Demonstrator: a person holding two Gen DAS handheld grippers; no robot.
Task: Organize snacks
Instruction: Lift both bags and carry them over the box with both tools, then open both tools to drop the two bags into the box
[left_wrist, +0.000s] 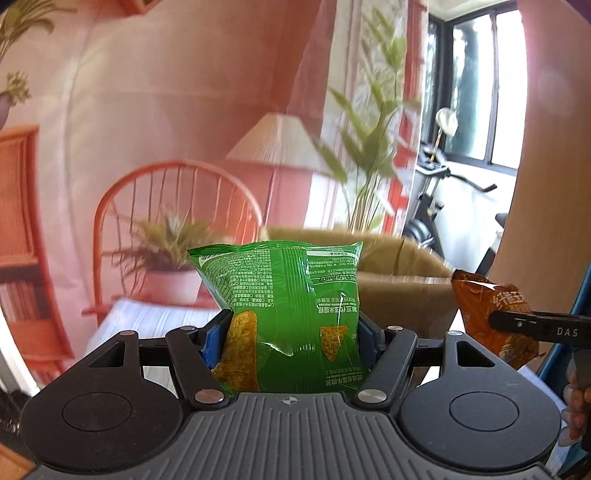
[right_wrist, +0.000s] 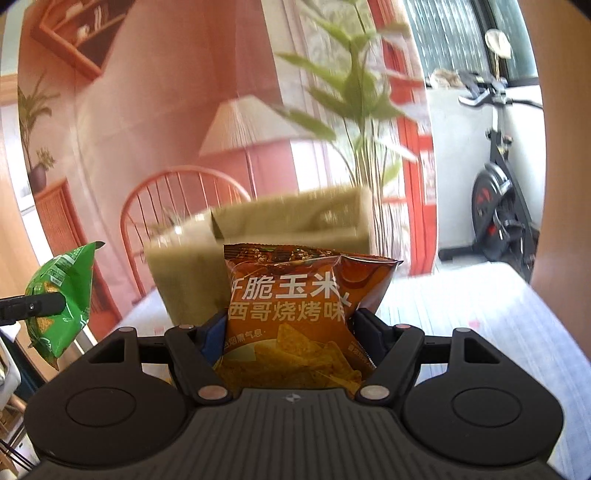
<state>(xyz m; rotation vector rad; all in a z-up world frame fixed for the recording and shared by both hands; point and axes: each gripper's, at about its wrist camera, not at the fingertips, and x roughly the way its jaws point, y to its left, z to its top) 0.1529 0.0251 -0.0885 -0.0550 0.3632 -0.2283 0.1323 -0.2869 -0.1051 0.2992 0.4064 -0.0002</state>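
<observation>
A green chip bag (left_wrist: 291, 314) stands upright between the blue-padded fingers of my left gripper (left_wrist: 291, 325), which is shut on it, lifted above the table. My right gripper (right_wrist: 291, 325) is shut on an orange-brown chip bag (right_wrist: 295, 321) with white lettering, also held in the air. Each bag shows in the other view: the orange bag (left_wrist: 491, 314) at the right edge, pinched by a black finger, and the green bag (right_wrist: 61, 302) at the left edge. An open cardboard box (right_wrist: 258, 236) stands on the table beyond both bags.
A table with a pale striped cloth (right_wrist: 461, 314) lies below. Behind it hangs a printed backdrop (left_wrist: 166, 129) of a room with a chair, lamp and plants. An exercise bike (right_wrist: 506, 199) stands by the window at the right. A person's hand (left_wrist: 576, 402) grips the right handle.
</observation>
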